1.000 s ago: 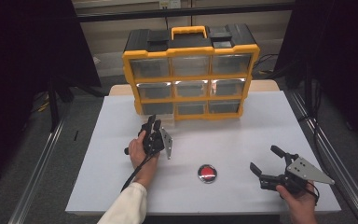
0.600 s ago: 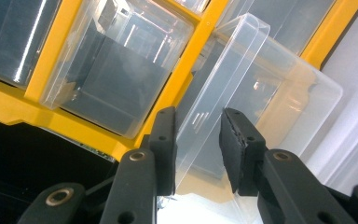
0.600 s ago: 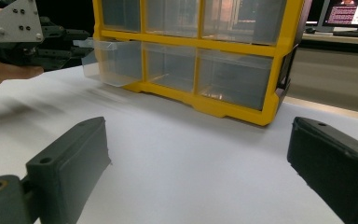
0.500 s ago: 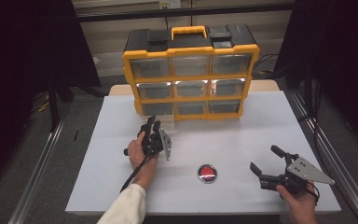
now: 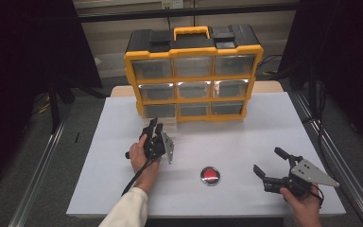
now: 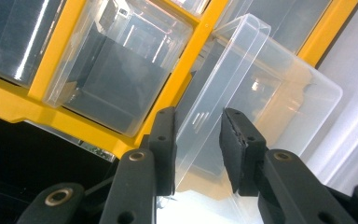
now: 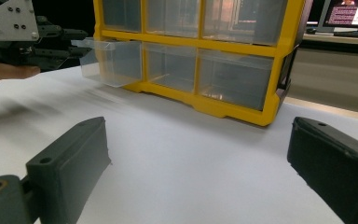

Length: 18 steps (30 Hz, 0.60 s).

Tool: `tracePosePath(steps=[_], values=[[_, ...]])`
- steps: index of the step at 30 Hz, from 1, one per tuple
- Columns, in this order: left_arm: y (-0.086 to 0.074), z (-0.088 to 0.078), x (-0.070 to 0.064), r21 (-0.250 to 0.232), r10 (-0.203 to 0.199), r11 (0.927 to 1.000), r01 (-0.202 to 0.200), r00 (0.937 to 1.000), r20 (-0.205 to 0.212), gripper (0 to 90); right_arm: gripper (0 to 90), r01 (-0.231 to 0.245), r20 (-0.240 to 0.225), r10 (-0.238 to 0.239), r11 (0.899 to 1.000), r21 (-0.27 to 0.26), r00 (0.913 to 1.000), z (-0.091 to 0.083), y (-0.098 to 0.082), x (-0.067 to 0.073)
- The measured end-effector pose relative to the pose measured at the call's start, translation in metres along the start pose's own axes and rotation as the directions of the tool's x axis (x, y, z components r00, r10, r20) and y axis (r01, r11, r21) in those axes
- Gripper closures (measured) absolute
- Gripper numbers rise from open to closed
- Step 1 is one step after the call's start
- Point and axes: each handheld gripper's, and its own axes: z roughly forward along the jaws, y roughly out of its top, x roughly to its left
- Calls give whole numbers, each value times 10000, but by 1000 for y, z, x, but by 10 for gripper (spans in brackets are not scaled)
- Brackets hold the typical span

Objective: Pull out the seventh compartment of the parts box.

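A yellow and black drawer organizer (image 5: 193, 96) stands at the back of the white table. Its bottom-left clear drawer (image 5: 164, 124) is pulled partway out. My left gripper (image 5: 153, 126) is at that drawer's front. In the left gripper view the jaws (image 6: 198, 135) stand on either side of the clear drawer's (image 6: 261, 93) front lip, pressed on it. The right gripper view shows the same drawer (image 7: 114, 60) sticking out, with the left gripper (image 7: 81, 49) on it. My right gripper (image 5: 266, 160) rests open near the front right, nothing between its jaws (image 7: 196, 154).
A small round disc with a red centre (image 5: 210, 175) lies on the table (image 5: 246, 142) between the two hands. The organizer's other drawers (image 7: 235, 77) are closed. Dark floor and metal rails (image 5: 38, 189) flank the table on both sides.
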Motion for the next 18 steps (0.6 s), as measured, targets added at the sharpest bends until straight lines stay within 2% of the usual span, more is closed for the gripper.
tracePosePath(steps=[11, 14, 18], values=[[0, -3, 0, 30, -74, 10000, 74, 10000, 13, 669, 48, -22, 26, 22, 10000, -8, 10000, 0, 0, 0], [0, -4, 1, 84, 17, 10000, -17, 10000, 0, 668, 48, -41, 14, 41, 10000, -27, 10000, 0, 0, 0], [0, -4, 0, -47, -62, 10000, 62, 10000, 38, 667, 49, -33, -2, 33, 10000, -40, 10000, 0, 0, 0]])
